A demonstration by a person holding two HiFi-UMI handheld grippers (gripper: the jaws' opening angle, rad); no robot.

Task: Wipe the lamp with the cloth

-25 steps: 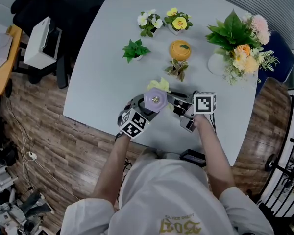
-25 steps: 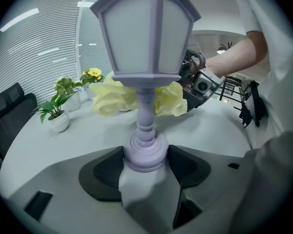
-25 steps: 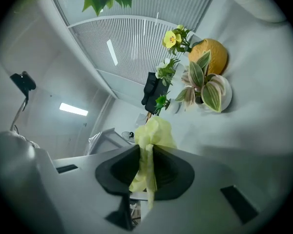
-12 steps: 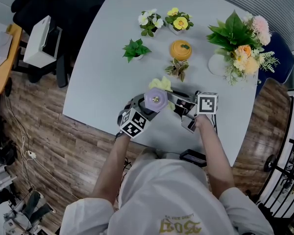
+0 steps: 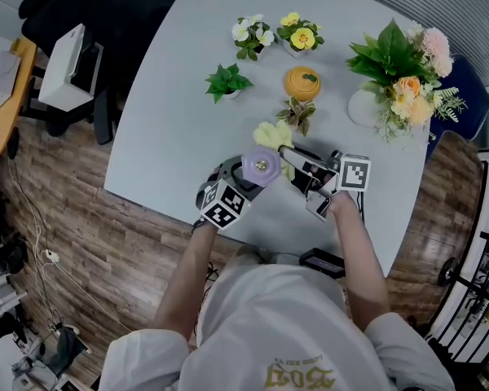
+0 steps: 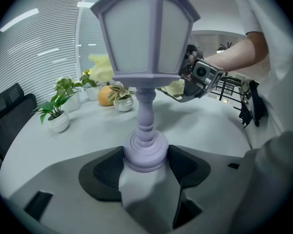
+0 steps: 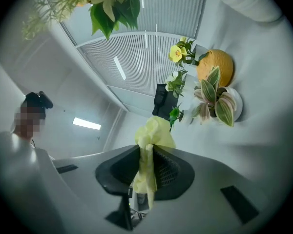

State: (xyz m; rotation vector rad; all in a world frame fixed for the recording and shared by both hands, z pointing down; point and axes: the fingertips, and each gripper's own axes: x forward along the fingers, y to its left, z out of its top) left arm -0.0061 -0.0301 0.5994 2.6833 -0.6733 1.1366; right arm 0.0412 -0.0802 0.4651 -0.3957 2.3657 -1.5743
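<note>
Lamp (image 5: 261,166) upright by the near edge of the table (image 5: 167,129), its foot clamped in my left gripper (image 6: 145,165). Right gripper (image 7: 145,167) pinches the yellow cloth (image 7: 149,135), just right of the shade. I reckon the wipe goes leftward. Variegated pot plant (image 5: 296,114) crowds the far side, with bare room left.

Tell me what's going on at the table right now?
A person works with two handheld grippers at a pale grey table. The left gripper is shut on the base of an upright lilac lantern-shaped lamp, steadying it on the table. The right gripper is shut on a crumpled pale yellow cloth, held up close beside the lamp's head. Whether the cloth touches the lamp cannot be told.
</note>
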